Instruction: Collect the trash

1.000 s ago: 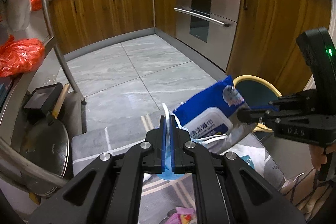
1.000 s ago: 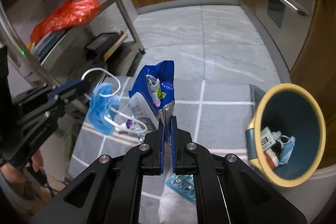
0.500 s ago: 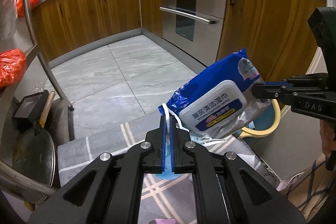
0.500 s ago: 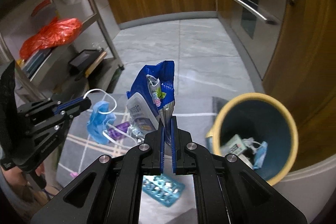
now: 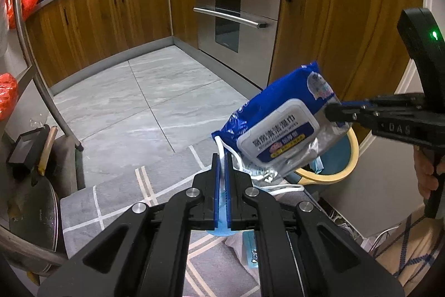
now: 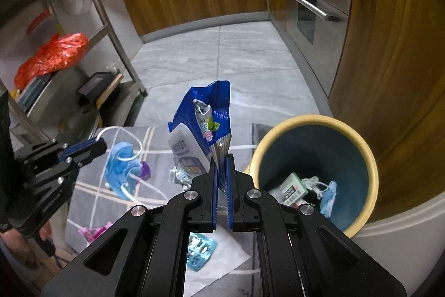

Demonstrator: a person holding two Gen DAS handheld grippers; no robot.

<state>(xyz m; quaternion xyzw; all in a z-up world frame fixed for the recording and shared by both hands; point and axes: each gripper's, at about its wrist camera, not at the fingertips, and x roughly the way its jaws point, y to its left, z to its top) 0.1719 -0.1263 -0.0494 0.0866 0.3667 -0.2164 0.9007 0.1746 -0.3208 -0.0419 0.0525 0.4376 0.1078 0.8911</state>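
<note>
Right gripper [image 6: 220, 157] is clamped on the sealed edge of the blue wipes pack [image 6: 201, 127], held in the air just left of the yellow-rimmed bin [image 6: 314, 174]. Left gripper [image 5: 222, 157] is closed on a blue face mask [image 6: 122, 166] above the grey rug [image 5: 111, 202]. Recommendation: carry the pack fully over the bin mouth before releasing, since its bulk could catch the rim; the mask follows.

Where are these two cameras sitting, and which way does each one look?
Left wrist: rides the left tool, looking along its fingers across the kitchen floor to the oven; a hand shows at right.
Right wrist: rides the right tool, looking down past the wipes pack to the bin.
Shared: pack, face mask, bin, each other's tool.
</note>
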